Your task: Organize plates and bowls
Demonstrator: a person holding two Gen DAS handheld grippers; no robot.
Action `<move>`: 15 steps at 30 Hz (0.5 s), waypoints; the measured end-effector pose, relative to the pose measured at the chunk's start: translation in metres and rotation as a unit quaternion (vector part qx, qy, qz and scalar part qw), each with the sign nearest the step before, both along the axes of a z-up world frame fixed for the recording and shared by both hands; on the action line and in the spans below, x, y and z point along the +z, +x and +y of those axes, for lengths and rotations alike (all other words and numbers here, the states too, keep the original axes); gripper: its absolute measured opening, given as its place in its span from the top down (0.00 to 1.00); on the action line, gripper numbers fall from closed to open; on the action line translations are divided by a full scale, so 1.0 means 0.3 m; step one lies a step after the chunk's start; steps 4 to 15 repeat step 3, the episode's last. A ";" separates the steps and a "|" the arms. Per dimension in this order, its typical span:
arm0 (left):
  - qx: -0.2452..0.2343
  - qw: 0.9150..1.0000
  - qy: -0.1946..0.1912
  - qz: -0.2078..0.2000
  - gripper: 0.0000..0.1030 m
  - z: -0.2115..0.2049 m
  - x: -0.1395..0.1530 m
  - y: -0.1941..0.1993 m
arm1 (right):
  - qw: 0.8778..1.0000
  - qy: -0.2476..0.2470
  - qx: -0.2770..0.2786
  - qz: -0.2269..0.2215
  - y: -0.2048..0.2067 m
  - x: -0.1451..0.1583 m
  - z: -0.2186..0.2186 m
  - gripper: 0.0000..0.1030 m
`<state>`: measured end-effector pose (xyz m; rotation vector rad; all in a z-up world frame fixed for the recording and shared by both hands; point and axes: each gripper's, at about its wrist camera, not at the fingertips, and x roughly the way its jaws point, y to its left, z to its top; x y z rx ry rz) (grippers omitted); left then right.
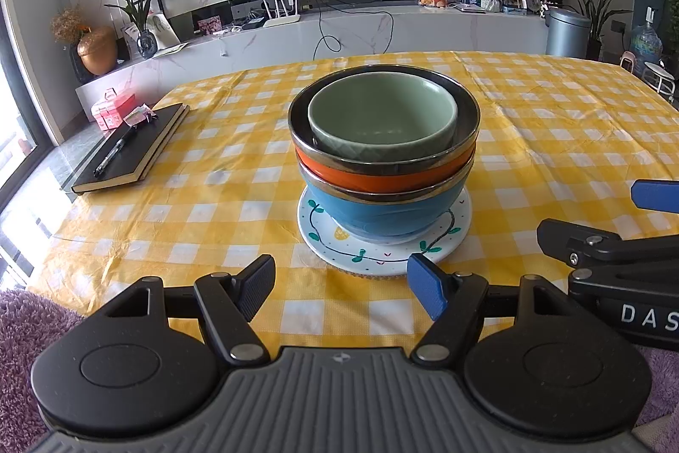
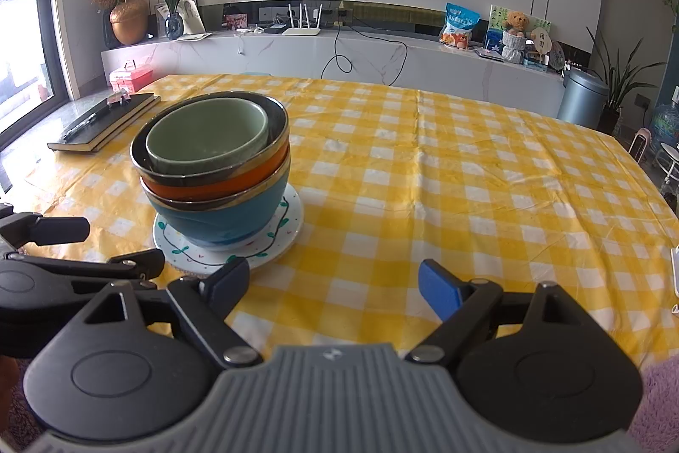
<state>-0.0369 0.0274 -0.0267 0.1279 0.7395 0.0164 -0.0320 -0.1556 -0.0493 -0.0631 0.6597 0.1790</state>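
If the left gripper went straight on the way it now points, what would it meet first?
Probably the near rim of the white painted plate, which lies just ahead of the open left gripper, with the blue bowl of the stack right behind it. Depth is unclear; a steeper line might touch the checked tablecloth first.

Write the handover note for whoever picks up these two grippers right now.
Left gripper: open, empty, short of the stack.
Right gripper: open, empty, to the stack's right.
Stack: green bowl in orange bowl, in blue bowl, on the painted plate atop the yellow checked tablecloth.
Done: bowls look nested on the plate.
Left: possibly nothing; no other dishes in view.
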 end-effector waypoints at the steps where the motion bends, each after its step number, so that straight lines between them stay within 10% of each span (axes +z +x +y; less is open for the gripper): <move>1: 0.000 1.000 -0.001 0.000 0.19 0.001 0.001 0.000 | 1.000 0.000 0.000 0.000 0.000 0.000 0.000 0.17; 15: 0.001 1.000 0.001 0.000 0.19 0.000 0.003 0.003 | 1.000 0.000 0.001 0.001 0.002 -0.001 0.003 0.17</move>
